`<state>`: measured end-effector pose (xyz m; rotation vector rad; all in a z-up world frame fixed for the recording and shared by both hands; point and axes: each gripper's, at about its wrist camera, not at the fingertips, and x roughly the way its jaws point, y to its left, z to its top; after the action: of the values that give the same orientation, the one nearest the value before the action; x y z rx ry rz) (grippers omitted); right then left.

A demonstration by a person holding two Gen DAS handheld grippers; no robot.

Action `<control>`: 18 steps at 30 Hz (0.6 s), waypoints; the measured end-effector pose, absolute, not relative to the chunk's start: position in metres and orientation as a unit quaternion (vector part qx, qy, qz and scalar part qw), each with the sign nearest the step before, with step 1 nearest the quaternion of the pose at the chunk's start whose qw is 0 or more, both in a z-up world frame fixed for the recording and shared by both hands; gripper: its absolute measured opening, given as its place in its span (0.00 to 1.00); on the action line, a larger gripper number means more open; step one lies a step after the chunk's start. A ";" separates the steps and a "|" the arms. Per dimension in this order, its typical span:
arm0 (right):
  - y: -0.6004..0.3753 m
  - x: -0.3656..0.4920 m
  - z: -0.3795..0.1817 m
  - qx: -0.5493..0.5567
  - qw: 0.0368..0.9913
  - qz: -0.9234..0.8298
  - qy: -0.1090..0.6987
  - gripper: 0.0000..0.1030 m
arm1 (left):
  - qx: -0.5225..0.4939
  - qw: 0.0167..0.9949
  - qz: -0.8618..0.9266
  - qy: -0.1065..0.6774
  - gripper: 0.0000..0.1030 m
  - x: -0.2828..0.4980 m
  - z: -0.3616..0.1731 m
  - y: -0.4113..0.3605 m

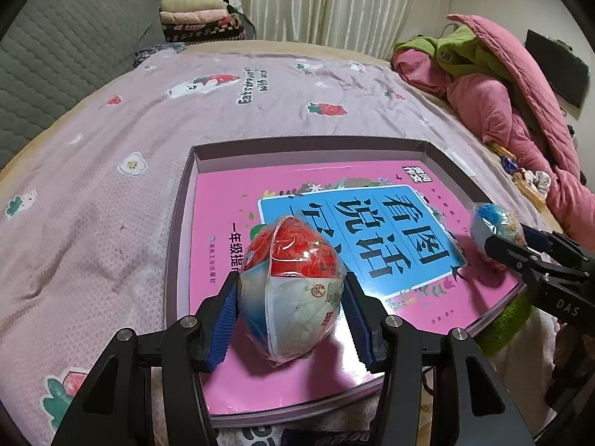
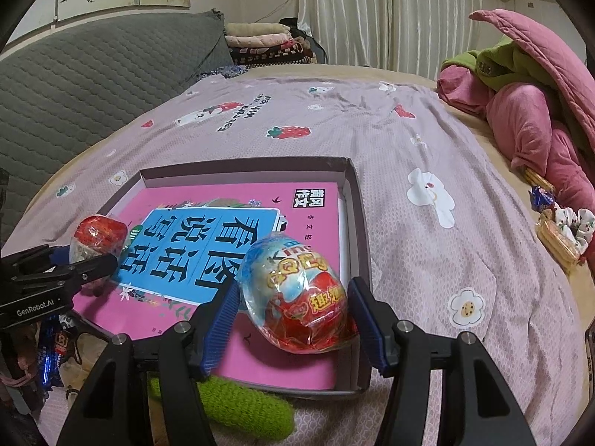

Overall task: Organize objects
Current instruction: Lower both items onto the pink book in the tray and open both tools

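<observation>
Left wrist view first: the left gripper [image 1: 290,293] has its blue ribbed pads closed about halfway, one on each flank of a plastic-wrapped toy egg with a red top and pale lower half [image 1: 292,286], and it holds that egg just over the glossy pink book with the blue title panel [image 1: 357,230]. The book lies flat inside a shallow grey cardboard box lid [image 1: 178,230] on the lilac strawberry-print bedsheet [image 1: 111,171], so the lid looks like the collecting spot. Over at the right edge, the right gripper carries its own egg.

Right wrist view now: the right gripper [image 2: 293,308] clamps a blue-and-red foil-wrapped toy egg [image 2: 293,293] the same way, half-closed, poised above the book's near right corner. Both eggs seem set for release into the lid. A fuzzy green item [image 2: 241,405] lies just outside the lid's near edge.
</observation>
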<state>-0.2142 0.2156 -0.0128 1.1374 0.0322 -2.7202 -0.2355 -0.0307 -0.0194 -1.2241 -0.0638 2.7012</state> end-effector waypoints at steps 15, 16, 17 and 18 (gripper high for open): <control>0.216 -0.214 -0.010 0.376 0.097 -0.921 0.008 0.62 | -0.420 0.083 0.903 -0.029 0.60 -0.237 -0.021 -0.036; 0.216 -0.214 -0.010 0.375 0.097 -0.922 0.007 0.62 | -0.419 0.083 0.904 -0.030 0.60 -0.237 -0.020 -0.036; 0.216 -0.213 -0.009 0.374 0.098 -0.922 0.006 0.62 | -0.418 0.083 0.904 -0.032 0.62 -0.237 -0.020 -0.037; 0.216 -0.213 -0.008 0.371 0.097 -0.924 0.006 0.62 | -0.417 0.084 0.904 -0.034 0.63 -0.237 -0.019 -0.037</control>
<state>-0.2128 0.2163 -0.0081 1.0980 0.0175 -2.7357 -0.2367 -0.0375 -0.0189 -1.2446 -0.1013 2.6977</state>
